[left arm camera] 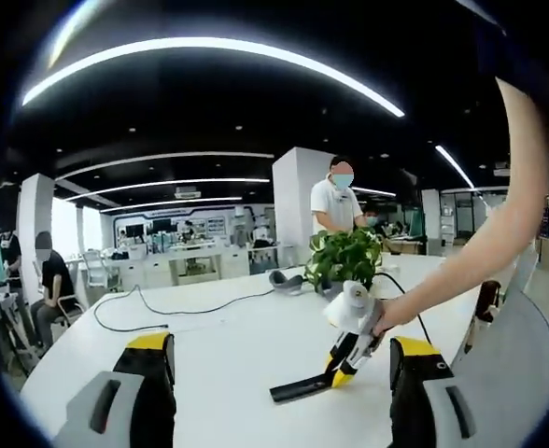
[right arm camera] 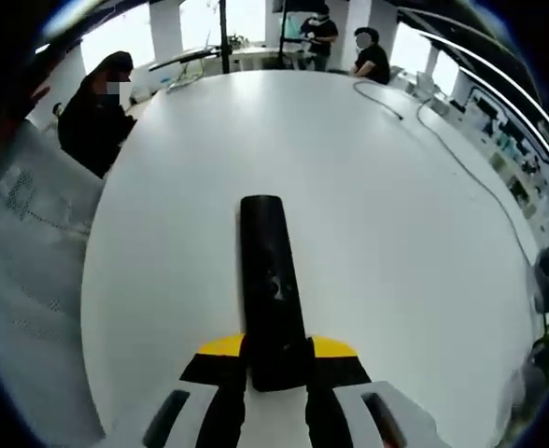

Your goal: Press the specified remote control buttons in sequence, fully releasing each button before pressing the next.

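Black remote (right arm camera: pixel 271 280) lies on white table (right arm camera: pixel 162 233), well in from the edges, near end clamped in right tongs (right arm camera: pixel 276 359); left tongs (left arm camera: pixel 279 373) wide open, empty. No button press underway, seq. apparently still to do

right gripper (right arm camera: pixel 276 369) fingers clamped, arm outstretched; left gripper (left arm camera: pixel 279 373) fingers spread apart.

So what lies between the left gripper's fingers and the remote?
Bare white table. In the left gripper view, nothing sits between the left gripper and the remote, which the right gripper clamps.
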Demonstrator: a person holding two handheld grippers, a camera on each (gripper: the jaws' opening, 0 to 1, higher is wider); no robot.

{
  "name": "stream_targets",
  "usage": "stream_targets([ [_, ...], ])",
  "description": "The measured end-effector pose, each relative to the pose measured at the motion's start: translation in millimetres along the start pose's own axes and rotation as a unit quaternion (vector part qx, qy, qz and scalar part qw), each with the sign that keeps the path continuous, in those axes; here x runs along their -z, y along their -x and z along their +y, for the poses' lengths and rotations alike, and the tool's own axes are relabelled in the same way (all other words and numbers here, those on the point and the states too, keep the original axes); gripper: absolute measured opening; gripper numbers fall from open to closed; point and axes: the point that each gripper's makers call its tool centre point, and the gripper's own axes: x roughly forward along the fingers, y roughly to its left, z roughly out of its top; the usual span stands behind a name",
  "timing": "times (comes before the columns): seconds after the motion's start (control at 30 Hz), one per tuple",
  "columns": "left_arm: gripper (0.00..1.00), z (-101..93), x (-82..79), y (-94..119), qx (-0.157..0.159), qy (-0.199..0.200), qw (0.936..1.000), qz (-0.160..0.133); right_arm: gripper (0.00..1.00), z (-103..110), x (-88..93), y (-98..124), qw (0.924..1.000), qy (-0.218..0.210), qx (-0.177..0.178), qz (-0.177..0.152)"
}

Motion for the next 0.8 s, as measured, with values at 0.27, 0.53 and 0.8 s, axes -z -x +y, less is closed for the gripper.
stream_targets([
  [0.27,1.0,-0.3,1.0,0,0.003,0.011,0.9999,0.001,0.21,-21,-6.0,-3,1.0,-0.005,0.002,0.002],
  [0.53,0.97,3.2,-1.3,1,-0.009,0.005,0.9999,-0.004,0.22,-32,-11.5,-5,0.9999,-0.012,0.001,-0.001],
  [0.8,1.0,7.0,-12.6,5,-0.017,0.018,0.9991,-0.035,0.26,-25,-13.5,-4,0.9995,-0.026,0.009,-0.014],
])
